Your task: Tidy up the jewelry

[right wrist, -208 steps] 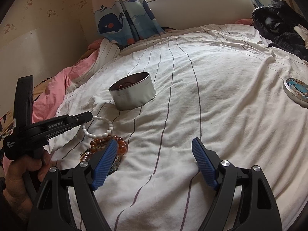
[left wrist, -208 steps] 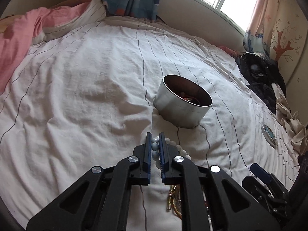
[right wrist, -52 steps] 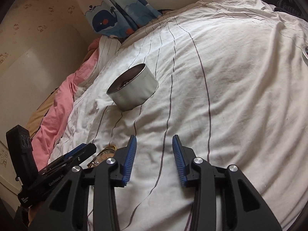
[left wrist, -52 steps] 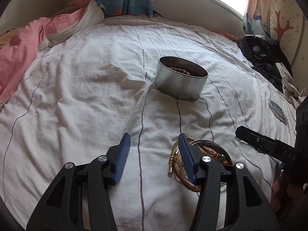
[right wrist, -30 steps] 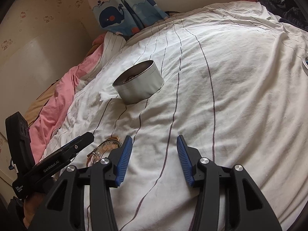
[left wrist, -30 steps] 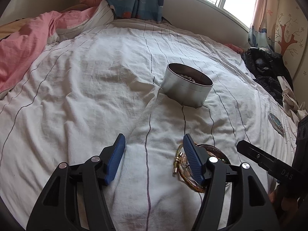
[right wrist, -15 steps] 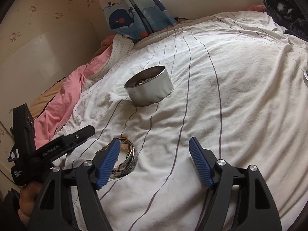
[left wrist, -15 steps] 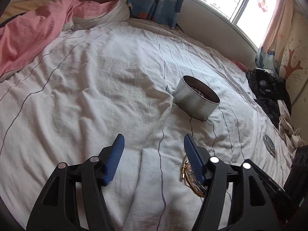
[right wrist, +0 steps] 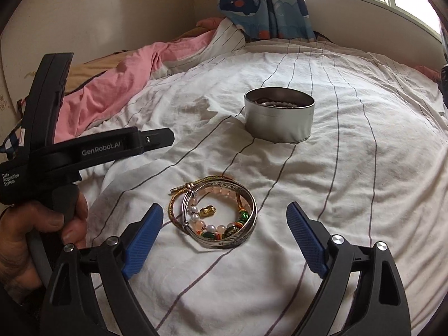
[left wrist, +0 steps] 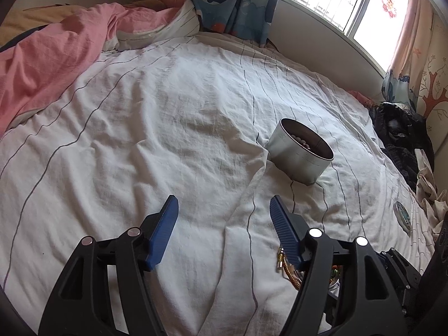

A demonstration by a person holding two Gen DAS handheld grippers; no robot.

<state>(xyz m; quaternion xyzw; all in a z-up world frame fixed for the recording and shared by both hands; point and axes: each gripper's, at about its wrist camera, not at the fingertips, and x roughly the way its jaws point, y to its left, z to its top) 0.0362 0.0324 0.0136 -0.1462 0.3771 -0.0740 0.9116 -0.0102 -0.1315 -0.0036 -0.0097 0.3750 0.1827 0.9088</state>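
Note:
A pile of bracelets [right wrist: 221,229], with a silver bangle, a gold cord and coloured beads, lies on the striped white sheet. My right gripper [right wrist: 224,208] hovers just short of it. Its jaws are opening and the pile shows in the gap, untouched. Beyond stands a round metal tin [right wrist: 278,123] with beads inside. In the left wrist view the tin [left wrist: 299,159] sits ahead to the right. My left gripper [left wrist: 224,204] is opening over bare sheet with nothing between its fingers. The bracelets [left wrist: 285,266] peek out behind its right finger.
A hand [right wrist: 42,224] holds the left gripper's handle at the left of the right wrist view. A pink blanket [left wrist: 50,64] lies at the far left, dark clothes [left wrist: 400,134] at the right, and a small round disc [left wrist: 401,215] on the sheet. A whale curtain [right wrist: 266,2] hangs at the window.
The right gripper's jaws have spread wide and it has swung over so the bracelet pile now sits centred ahead. The white bead bracelet the left gripper held earlier is gone from it.

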